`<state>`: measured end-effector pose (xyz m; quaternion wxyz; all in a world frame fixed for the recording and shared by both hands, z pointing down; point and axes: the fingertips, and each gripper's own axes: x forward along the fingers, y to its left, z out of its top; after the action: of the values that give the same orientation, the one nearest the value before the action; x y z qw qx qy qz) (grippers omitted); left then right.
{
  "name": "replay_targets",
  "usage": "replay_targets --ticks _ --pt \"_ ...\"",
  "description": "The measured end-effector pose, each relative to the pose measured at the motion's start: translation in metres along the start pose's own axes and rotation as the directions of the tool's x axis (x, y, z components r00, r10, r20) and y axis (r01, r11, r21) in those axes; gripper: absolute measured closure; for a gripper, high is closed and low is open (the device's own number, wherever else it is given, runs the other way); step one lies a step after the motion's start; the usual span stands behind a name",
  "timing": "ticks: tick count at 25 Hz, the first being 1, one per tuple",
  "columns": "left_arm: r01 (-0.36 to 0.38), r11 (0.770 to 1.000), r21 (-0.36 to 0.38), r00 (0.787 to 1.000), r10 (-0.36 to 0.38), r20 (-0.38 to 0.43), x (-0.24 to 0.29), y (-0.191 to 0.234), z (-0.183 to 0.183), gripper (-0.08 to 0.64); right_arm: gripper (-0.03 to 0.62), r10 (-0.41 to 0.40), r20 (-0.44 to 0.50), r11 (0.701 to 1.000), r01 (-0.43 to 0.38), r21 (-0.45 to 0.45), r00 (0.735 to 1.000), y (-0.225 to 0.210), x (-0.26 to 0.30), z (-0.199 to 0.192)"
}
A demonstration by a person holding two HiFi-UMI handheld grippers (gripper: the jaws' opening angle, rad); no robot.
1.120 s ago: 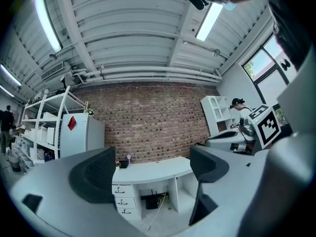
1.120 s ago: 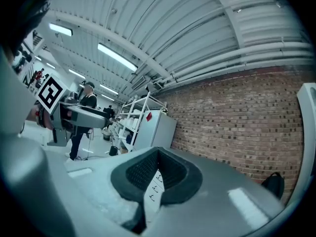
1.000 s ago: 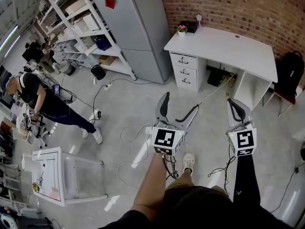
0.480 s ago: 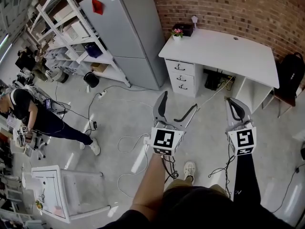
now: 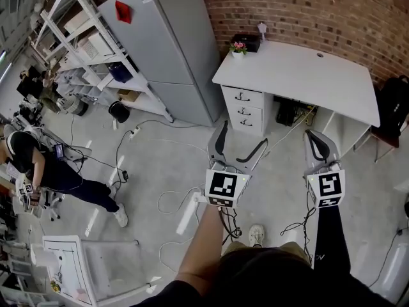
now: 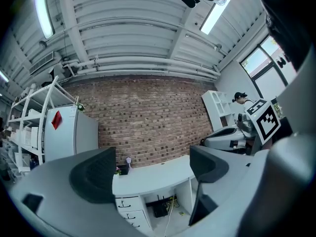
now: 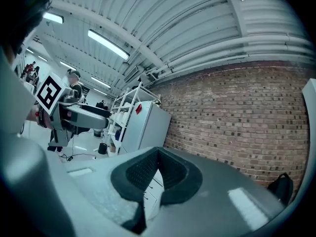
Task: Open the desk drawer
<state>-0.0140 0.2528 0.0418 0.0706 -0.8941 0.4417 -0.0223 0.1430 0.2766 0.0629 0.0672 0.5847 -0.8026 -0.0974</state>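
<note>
Against red brick wall (image 5: 307, 11), at far end: white wooden desk (image 5: 300, 69), three-drawer stack (image 5: 245, 110) under its left end, small potted pink flower (image 5: 238, 47) on that corner. Left of desk, tall grey metal cabinet (image 5: 169, 43); further left, white metal shelving rack (image 5: 89, 43). Black backpack (image 5: 391, 98) right of desk. Left gripper (image 5: 243, 135) and right gripper (image 5: 315, 139) side by side over grey concrete floor (image 5: 160, 165), short of desk.

Bright, even light from ceiling tube lamps (image 6: 43, 9) and a window (image 6: 256, 65) leaves soft shadows and pale glare on the floor (image 5: 185, 162). Every view bends strongly at its edges; the gripper views have black corners and blurred near foregrounds.
</note>
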Motion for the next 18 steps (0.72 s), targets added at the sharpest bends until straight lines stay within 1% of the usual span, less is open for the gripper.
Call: replay_targets --ticks 8,18 --pt "0.014 1.000 0.006 1.000 -0.014 -0.016 0.029 0.020 -0.007 0.110 0.594 -0.011 0.004 1.000 0.011 0.021 1.000 -0.011 0.034 -0.004" --pt "0.027 1.000 0.001 0.999 -0.027 -0.046 0.046 0.039 -0.024 0.110 0.592 -0.009 0.004 0.999 0.009 0.041 1.000 -0.011 0.066 -0.013"
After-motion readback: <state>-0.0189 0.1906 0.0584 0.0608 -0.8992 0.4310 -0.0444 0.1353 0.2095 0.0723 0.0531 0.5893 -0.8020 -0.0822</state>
